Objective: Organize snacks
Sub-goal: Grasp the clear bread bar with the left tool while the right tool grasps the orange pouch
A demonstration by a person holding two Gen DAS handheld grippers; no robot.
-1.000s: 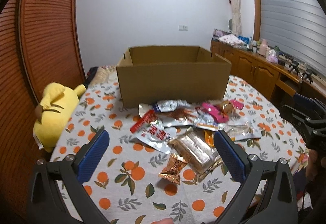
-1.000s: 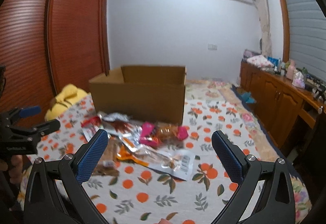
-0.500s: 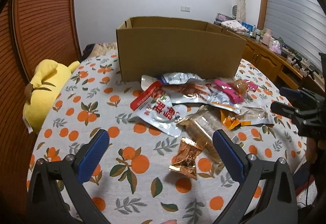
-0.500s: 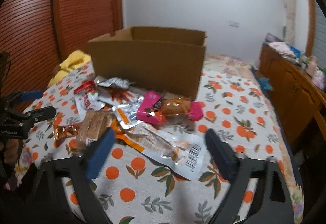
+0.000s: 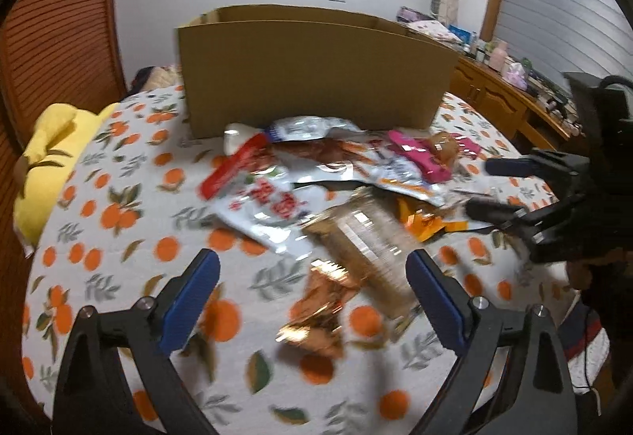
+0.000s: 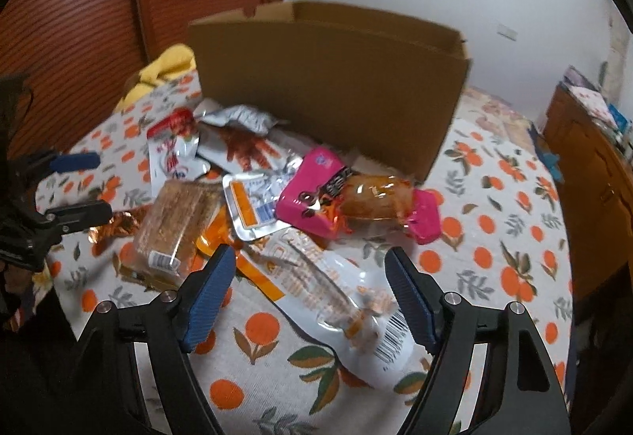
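Both tongs are closing a little but gaping wide, holding nothing. The left tongs [image 5: 312, 278] are hovering over a copper wrapper [image 5: 316, 310]; the right tongs [image 6: 308, 275] over a white packet [image 6: 340, 296]. The snacks [image 6: 277, 193] are lying mid-frame on the counter [image 6: 494, 237], before the cardboard box [image 6: 328, 79].

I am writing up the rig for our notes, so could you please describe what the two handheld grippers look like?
Both the left gripper and the right gripper have matte black plastic frames with two splayed fingers, silver screw heads at the joints, and ribbed blue pads on the inner faces. A thin dark cable trails under the right one.
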